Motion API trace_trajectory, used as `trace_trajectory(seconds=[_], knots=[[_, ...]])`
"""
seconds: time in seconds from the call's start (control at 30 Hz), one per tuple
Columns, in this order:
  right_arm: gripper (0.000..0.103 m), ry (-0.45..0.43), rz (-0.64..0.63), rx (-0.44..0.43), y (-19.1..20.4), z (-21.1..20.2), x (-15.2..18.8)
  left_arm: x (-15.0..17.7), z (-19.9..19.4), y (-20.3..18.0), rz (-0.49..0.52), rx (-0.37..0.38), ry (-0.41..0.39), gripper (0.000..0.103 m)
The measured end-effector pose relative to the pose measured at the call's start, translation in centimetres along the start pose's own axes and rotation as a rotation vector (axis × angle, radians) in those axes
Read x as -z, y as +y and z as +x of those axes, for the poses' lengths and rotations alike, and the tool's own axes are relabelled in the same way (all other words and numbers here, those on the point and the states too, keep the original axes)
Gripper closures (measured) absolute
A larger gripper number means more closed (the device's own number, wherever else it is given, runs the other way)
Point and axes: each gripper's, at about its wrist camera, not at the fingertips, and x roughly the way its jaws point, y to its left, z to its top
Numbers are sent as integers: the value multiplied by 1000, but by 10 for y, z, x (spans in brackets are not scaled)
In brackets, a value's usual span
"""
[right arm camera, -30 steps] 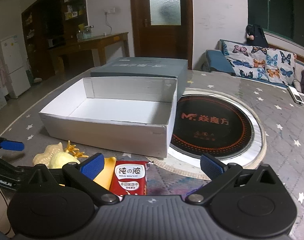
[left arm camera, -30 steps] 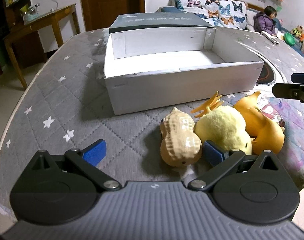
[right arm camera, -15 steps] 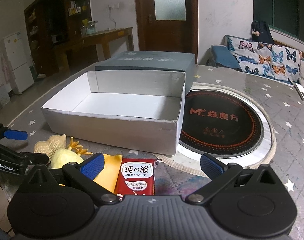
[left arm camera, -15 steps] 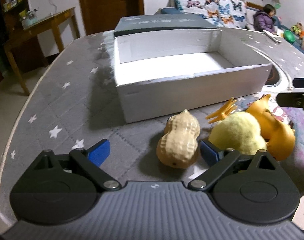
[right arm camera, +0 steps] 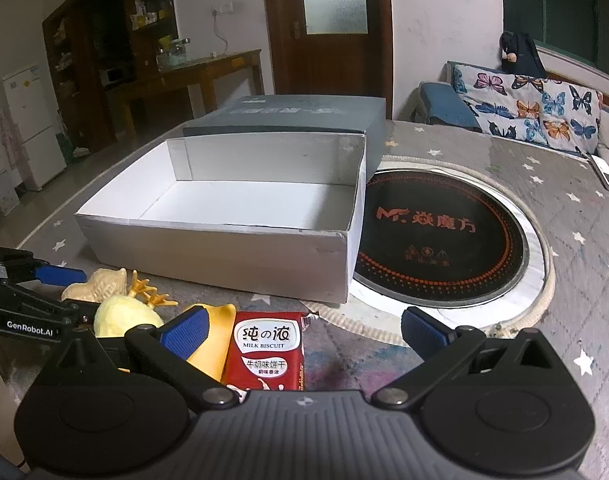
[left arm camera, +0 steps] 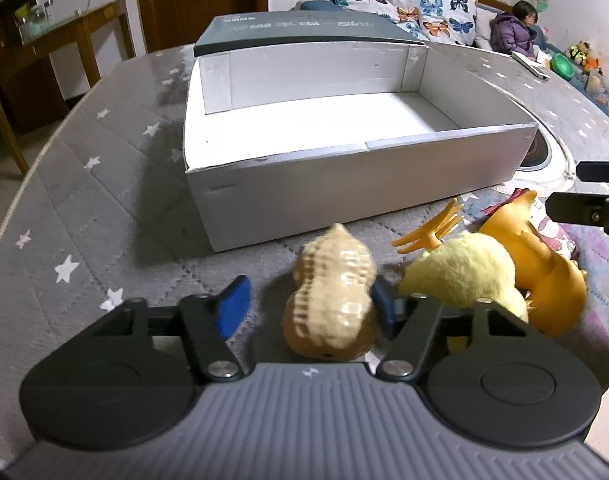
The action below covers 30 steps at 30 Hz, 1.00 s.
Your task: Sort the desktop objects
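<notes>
Left wrist view: the left gripper [left arm camera: 308,304], jaws apart, is straddling a ridged tan peanut-shaped toy [left arm camera: 332,300]; its right pad is lying against the shell, the left pad standing clear. Right of it are lying a fuzzy yellow plush chick [left arm camera: 464,276] and a smooth orange rubber duck [left arm camera: 544,276]. Ahead is sitting an open white cardboard box [left arm camera: 344,184]. Right wrist view only: the right gripper [right arm camera: 300,328], fingers spread, is hovering over a glossy red milk-biscuit packet [right arm camera: 266,352].
</notes>
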Motion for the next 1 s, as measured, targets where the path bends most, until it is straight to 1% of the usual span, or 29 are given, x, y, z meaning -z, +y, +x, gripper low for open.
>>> trace_trajectory(seconds=[0.07, 0.13, 0.2, 0.47, 0.63, 0.8, 1.0], knots=[[0, 3, 2, -1, -1, 1, 0, 0, 0, 1, -3, 8, 1, 45], [0, 4, 3, -2, 0, 2, 0, -1, 0, 0, 0, 12, 1, 53], [0, 5, 3, -4, 0, 2, 0, -1, -2, 1, -2, 23, 3, 57], [0, 4, 8, -8, 3, 2, 1, -3, -7, -4, 5, 24, -13, 58], [0, 1, 9, -14, 5, -1, 1, -5, -14, -8, 19, 28, -36, 58], [0, -5, -5, -38, 12, -4, 0, -5, -17, -11, 32, 35, -38, 58], [0, -15, -57, -87, 27, -9, -4, -1, -8, -8, 45, 29, -1, 58]])
